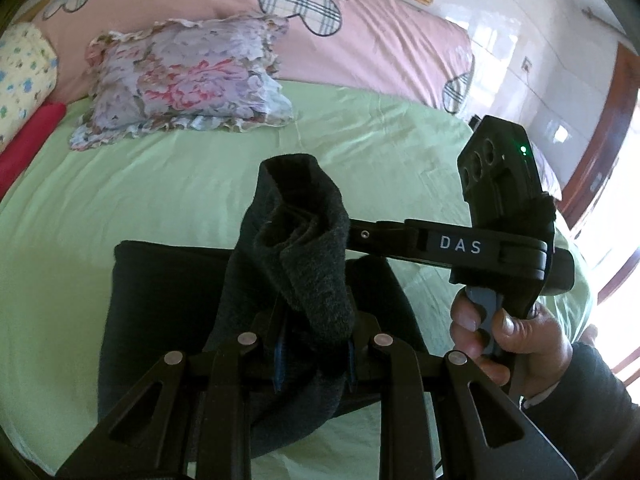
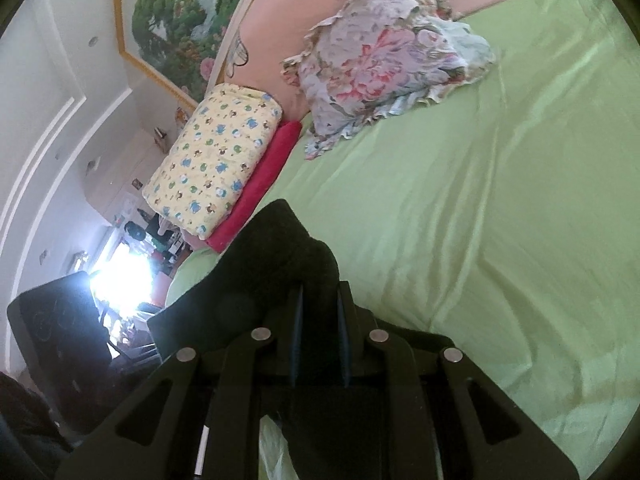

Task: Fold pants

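Observation:
The dark grey pants [image 1: 160, 292] lie partly folded on the green bed sheet [image 1: 140, 192]. My left gripper [image 1: 314, 344] is shut on a bunched, lifted part of the pants that stands up in front of the camera. My right gripper [image 1: 344, 236] reaches in from the right and its fingers disappear into the same raised fold. In the right wrist view my right gripper [image 2: 318, 320] is shut on the dark pants fabric [image 2: 276, 264], held above the sheet [image 2: 480, 240]. The left gripper's body [image 2: 60, 344] shows at the lower left there.
A floral pillow [image 1: 180, 80] lies at the head of the bed against a pink headboard cover [image 1: 360, 32]. A yellow patterned bolster [image 1: 20, 76] and red roll [image 1: 28, 140] sit at the left edge. The bed's right edge drops off near a window [image 1: 616, 200].

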`<act>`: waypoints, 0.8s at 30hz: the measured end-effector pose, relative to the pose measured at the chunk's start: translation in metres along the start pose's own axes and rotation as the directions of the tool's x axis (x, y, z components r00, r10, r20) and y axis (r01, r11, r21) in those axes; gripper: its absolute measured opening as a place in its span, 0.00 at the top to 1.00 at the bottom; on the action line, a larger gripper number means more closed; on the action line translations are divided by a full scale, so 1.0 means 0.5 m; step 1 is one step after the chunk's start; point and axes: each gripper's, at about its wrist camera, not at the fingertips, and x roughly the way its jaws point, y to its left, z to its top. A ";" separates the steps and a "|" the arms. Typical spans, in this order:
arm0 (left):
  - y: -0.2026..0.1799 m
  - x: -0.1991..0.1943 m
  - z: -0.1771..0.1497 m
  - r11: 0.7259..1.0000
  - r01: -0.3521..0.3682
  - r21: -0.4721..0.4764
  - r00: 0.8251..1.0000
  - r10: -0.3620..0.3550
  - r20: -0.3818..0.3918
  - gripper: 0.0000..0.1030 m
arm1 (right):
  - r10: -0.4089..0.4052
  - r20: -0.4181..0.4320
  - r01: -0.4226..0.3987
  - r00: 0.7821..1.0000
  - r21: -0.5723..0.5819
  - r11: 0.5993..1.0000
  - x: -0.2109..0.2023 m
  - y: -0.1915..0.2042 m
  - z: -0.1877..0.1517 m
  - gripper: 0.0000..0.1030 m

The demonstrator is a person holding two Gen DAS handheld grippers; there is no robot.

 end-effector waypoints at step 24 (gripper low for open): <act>0.000 -0.072 -0.037 0.989 0.147 0.022 0.988 -0.148 0.042 0.28 | -0.291 0.244 0.258 0.925 0.160 0.953 -0.204 0.004 -0.093 0.28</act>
